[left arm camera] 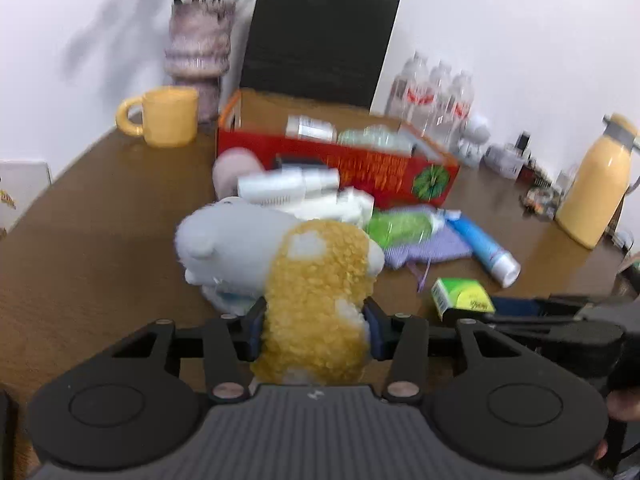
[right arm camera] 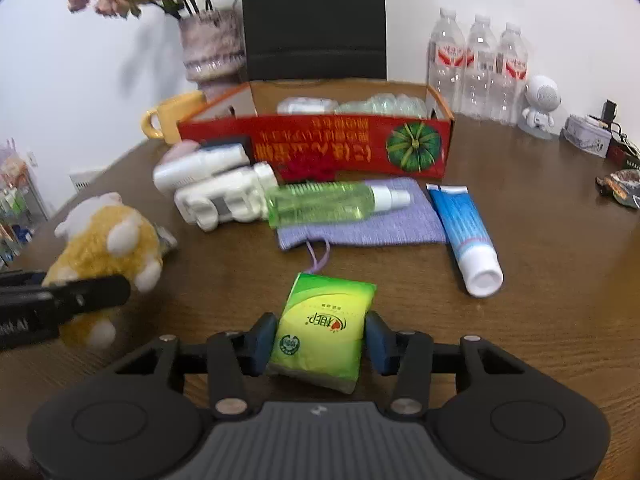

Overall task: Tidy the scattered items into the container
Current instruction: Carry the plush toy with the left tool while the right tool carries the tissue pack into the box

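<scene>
My left gripper [left arm camera: 316,326] is shut on a yellow and white plush toy [left arm camera: 316,280], seen also in the right wrist view [right arm camera: 108,248]. My right gripper [right arm camera: 320,336] is shut on a green tissue pack [right arm camera: 324,328], also visible in the left wrist view [left arm camera: 464,296]. The red cardboard box [right arm camera: 320,144] stands at the back and holds plastic-wrapped items. In front of it lie white bottles [right arm camera: 220,196], a green spray bottle [right arm camera: 328,202] on a purple pouch [right arm camera: 372,224], and a blue tube [right arm camera: 464,232].
A yellow mug [right arm camera: 172,118], a vase of flowers [right arm camera: 212,44] and a black bag [right arm camera: 316,20] stand behind the box. Three water bottles [right arm camera: 476,68] and a white figurine [right arm camera: 540,106] stand at the back right. A yellow thermos [left arm camera: 600,184] is at the right.
</scene>
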Available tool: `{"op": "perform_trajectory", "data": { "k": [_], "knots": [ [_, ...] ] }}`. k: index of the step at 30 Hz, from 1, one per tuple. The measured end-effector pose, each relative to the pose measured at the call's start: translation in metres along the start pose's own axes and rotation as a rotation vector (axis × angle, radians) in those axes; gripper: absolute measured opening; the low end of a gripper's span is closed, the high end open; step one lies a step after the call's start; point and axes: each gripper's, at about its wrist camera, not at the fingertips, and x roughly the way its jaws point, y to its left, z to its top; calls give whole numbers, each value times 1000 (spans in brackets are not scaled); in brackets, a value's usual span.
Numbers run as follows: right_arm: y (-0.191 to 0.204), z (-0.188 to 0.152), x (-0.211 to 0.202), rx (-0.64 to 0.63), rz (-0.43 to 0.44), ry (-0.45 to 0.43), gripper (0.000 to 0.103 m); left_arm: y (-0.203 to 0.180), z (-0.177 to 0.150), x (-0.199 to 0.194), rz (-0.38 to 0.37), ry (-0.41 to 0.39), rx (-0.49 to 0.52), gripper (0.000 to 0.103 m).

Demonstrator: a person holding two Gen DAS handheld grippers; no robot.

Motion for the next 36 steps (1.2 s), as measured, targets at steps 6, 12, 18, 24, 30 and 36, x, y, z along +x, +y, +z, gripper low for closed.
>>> {"op": "perform_trajectory", "data": {
  "k": [6,12,18,24,30,36],
  "knots": [
    [2,45,-42,-28,38,-159,45,-4,62,-13,-11,-147,82,48],
    [-12,125,-58,-42,-18,-314,46,-5,162,31,-91,-165,52,48],
    [-31,208,2,15,-28,-240,46,1,215,138,-101,19,-45,48],
    [-59,241,127,86,-38,50,46,-1,203,224,-41,190,-69,48],
    [-69,235,188,55,-65,221,46,-13,188,262,-23,269,-66,48],
    [-83,240,205,82,-78,313,49,-18,189,280,-8,322,-142,52]
  ]
}}
